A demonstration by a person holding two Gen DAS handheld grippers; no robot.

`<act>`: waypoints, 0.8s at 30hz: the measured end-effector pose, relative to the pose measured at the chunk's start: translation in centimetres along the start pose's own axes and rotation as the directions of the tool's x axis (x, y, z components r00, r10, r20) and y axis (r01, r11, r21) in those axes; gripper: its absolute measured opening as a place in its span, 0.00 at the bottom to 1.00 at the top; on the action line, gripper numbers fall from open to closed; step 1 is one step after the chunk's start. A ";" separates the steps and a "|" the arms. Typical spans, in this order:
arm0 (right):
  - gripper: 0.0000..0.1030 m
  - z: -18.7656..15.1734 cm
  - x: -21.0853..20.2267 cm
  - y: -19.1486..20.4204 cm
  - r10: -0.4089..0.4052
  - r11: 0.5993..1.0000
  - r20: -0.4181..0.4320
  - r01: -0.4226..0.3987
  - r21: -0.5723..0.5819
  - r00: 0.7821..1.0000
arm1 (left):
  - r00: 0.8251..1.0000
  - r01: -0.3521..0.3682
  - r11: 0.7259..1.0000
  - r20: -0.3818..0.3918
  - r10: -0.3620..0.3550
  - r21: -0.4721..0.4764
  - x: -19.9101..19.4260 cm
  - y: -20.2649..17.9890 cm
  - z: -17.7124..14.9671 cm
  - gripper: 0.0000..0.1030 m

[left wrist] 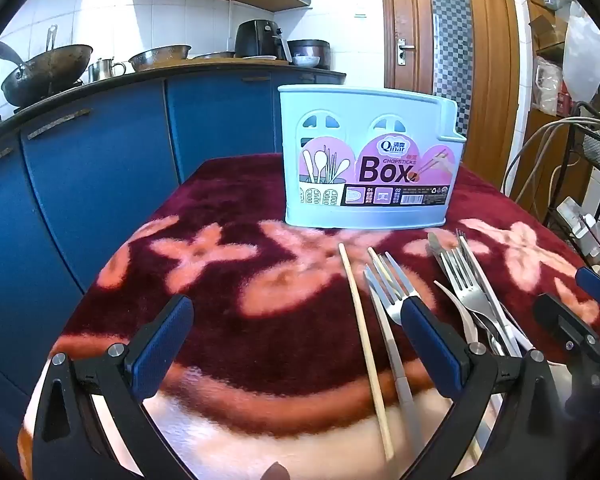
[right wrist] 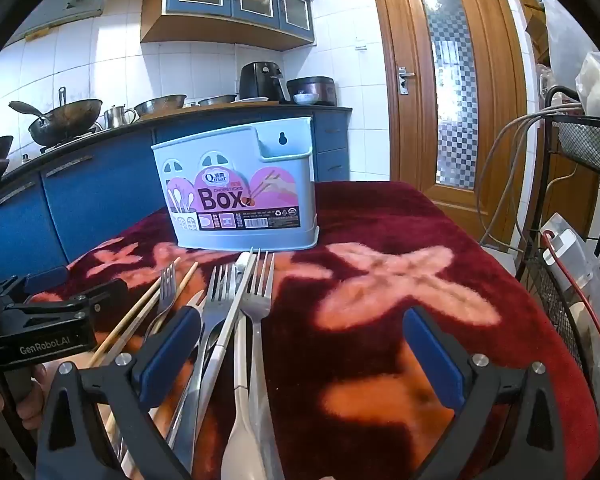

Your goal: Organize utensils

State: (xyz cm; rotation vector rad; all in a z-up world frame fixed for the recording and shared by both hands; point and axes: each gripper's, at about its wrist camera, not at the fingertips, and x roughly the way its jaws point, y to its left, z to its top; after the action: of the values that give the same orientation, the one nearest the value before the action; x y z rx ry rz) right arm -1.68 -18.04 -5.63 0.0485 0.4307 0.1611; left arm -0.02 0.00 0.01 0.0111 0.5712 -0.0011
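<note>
A pale blue chopsticks box (left wrist: 366, 156) stands upright at the far side of the red flowered cloth (left wrist: 220, 300); it also shows in the right wrist view (right wrist: 240, 192). In front of it lie a wooden chopstick (left wrist: 364, 340), a fork (left wrist: 392, 292) and a pile of forks, a knife and a spoon (left wrist: 472, 292). My left gripper (left wrist: 296, 344) is open and empty, its right finger (left wrist: 428, 344) beside the fork. My right gripper (right wrist: 300, 348) is open and empty above the cloth, with the utensil pile (right wrist: 236, 312) by its left finger (right wrist: 168, 352).
Blue kitchen cabinets (left wrist: 100, 184) run behind and left of the table, with a wok (left wrist: 44, 72) and pots on the counter. A wooden door (right wrist: 448, 92) stands at the back right. A black wire rack (right wrist: 580, 184) with cables stands to the right.
</note>
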 end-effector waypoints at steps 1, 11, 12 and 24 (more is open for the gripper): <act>1.00 0.0 0.0 0.0 0.000 1.000 0.000 0.000 0.000 1.000 | 1.000 0.000 1.000 -0.001 0.000 0.001 0.0 0.0 0.0 1.00; 1.00 0.0 0.0 -0.1 -0.001 1.000 0.007 0.001 0.002 1.000 | 1.000 -0.001 1.000 0.007 0.001 -0.001 0.0 0.0 0.0 1.00; 1.00 0.0 0.1 0.0 -0.001 1.000 0.001 0.001 -0.001 1.000 | 1.000 -0.001 1.000 0.007 0.001 -0.002 -0.1 -0.1 0.3 1.00; 1.00 -0.1 0.0 0.0 0.001 1.000 0.004 -0.001 0.000 1.000 | 1.000 -0.001 1.000 0.013 0.001 -0.003 -0.6 0.2 0.1 1.00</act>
State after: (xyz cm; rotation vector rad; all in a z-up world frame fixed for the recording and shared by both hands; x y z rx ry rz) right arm -1.66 -18.08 -5.71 0.0487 0.4270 0.1617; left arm -0.44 0.19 0.46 0.0082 0.5583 0.0005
